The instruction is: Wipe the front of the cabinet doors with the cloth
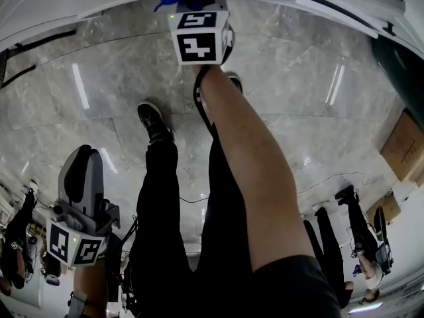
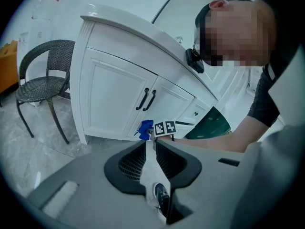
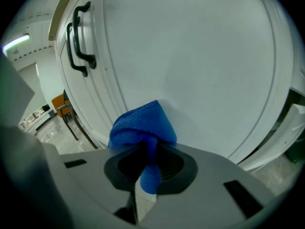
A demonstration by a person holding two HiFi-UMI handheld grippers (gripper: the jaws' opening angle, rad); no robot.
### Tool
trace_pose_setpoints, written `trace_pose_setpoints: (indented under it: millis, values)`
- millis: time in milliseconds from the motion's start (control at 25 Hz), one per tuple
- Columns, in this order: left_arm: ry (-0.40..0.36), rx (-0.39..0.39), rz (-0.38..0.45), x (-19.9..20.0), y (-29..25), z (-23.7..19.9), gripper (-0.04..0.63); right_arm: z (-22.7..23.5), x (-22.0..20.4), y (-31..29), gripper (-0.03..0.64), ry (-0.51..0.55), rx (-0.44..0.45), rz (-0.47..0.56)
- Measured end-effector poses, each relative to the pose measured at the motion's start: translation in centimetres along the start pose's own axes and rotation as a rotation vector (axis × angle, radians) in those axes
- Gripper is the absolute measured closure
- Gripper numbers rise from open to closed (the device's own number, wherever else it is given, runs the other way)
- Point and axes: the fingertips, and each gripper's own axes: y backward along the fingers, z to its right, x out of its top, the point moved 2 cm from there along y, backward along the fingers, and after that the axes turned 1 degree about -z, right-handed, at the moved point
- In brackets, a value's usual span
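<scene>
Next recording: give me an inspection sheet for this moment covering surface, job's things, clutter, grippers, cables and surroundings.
Surface: white cabinet door, no marks visible; black handles to its left.
Job's things: blue cloth, bunched, appears pressed against the door.
Clutter: wicker chair beside the cabinet; cardboard boxes on the floor.
Grippers: right gripper shut on the cloth; left gripper hangs low away from the cabinet, fingers close together, nothing between them.
Cables: black cable along the right forearm; thin cable across the floor.
Surroundings: glossy marbled floor; another person stands at the edge.
</scene>
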Motion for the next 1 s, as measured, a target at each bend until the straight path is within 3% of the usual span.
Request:
trace_pose_setpoints:
  millis: [240,360,520,760,1000]
  values:
    - [-0.011,0.009,-0.019,-0.7,0.5,-0.8,0.528,-6.4,-0.1,-2.0,0.574,0.037,0.132,-0.003]
    - [-0.068,0.012,-0.036,-1.4,-0.8,-1.0,0.528,-6.8,0.0,-2.4,0.574,0.061,0.155,-0.006]
    - [-0.187,0.013,-0.078,-3.1,-5.2,-1.4,0.528,-4.3,0.1,-1.9,0.575,0.072,0.141,-0.003]
    - [-0.12,-0.058,-0.091,-3.9,-14.0,2.3,0.528,2.9,-1.4,-0.4,0.575,0.038,0.068,-0.015]
    - [-0.204,-0.147,-0.133,-5.6,-18.4,7.5,0.528,9.7,-3.4,1.3,0.575,-0.011,-0.033,-0.035]
